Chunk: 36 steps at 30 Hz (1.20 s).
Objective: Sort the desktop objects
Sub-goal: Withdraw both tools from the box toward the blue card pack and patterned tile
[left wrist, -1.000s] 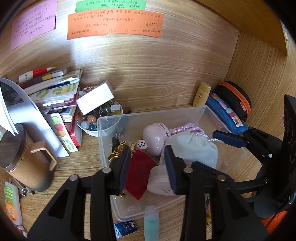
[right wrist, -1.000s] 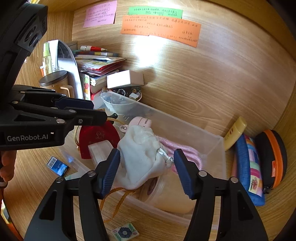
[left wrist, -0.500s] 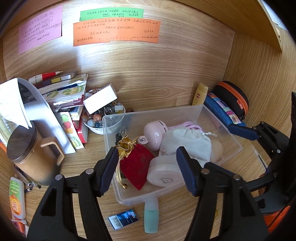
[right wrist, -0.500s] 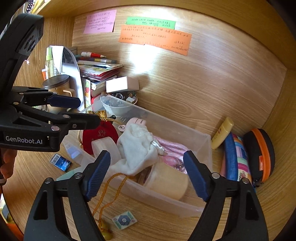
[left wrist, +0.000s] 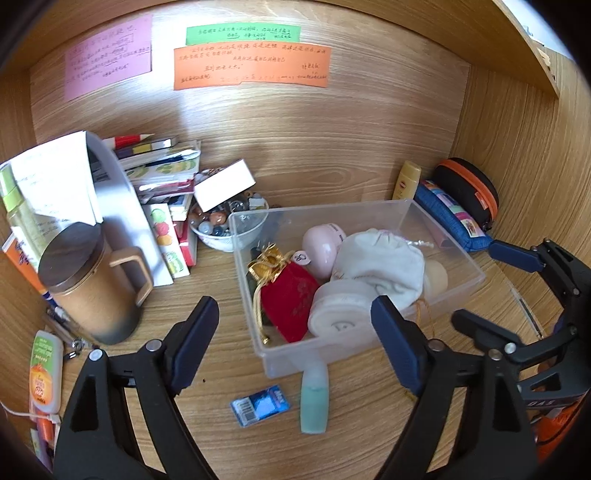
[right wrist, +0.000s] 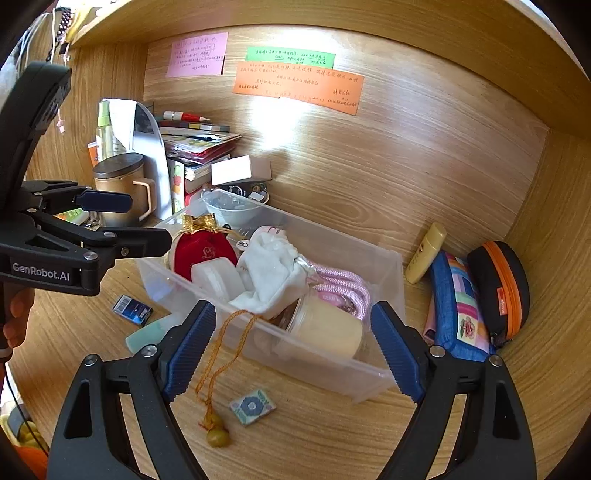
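Both grippers are pulling back and spreading wide, holding nothing: left gripper (left wrist: pixel 293 332), right gripper (right wrist: pixel 293 339). The centre-frame box (left wrist: pixel 448 236) is filling with pouches; the card (left wrist: pixel 260 405) and tube (left wrist: pixel 314 400) below are waiting.

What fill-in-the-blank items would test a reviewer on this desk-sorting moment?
1. The red pouch lies inside the clear ____.
2. The left gripper and right gripper are both ____.
3. The teal tube lies on the desk, ____ the bin.
4. The topmost sticky note on the back wall is ____.

Missing words: bin; open; outside; green
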### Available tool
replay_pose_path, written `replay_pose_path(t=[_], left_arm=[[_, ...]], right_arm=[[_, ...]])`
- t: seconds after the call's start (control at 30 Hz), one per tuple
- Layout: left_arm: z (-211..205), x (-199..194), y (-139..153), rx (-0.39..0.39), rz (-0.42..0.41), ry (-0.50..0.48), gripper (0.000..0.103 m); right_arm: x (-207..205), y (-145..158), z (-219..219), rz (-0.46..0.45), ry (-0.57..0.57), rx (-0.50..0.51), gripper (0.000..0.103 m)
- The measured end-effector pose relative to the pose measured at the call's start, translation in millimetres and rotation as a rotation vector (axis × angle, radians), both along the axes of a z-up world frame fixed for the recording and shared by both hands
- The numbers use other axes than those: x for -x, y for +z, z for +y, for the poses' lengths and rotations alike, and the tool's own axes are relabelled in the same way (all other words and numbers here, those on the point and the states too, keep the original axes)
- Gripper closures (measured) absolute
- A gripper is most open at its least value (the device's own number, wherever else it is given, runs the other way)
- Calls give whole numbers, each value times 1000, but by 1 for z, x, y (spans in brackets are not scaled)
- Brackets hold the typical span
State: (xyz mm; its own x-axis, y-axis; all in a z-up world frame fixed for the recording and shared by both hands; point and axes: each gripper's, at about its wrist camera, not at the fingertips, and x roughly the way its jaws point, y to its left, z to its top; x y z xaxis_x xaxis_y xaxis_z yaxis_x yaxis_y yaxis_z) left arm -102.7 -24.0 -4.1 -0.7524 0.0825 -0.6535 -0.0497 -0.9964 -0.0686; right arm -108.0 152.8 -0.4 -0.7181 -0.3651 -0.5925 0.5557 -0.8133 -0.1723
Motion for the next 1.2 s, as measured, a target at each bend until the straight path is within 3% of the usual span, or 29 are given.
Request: replay_pose_path(t=[0.63,1.2], left_arm=[[-35,-29,-39,-36,-101,90,17],[-44,-16,-89,-64,-238,103,17]], right_arm=[[-20,-20,19,-55,-53,-7,19],[-9,-66,26,-163,-108,-63,19]])
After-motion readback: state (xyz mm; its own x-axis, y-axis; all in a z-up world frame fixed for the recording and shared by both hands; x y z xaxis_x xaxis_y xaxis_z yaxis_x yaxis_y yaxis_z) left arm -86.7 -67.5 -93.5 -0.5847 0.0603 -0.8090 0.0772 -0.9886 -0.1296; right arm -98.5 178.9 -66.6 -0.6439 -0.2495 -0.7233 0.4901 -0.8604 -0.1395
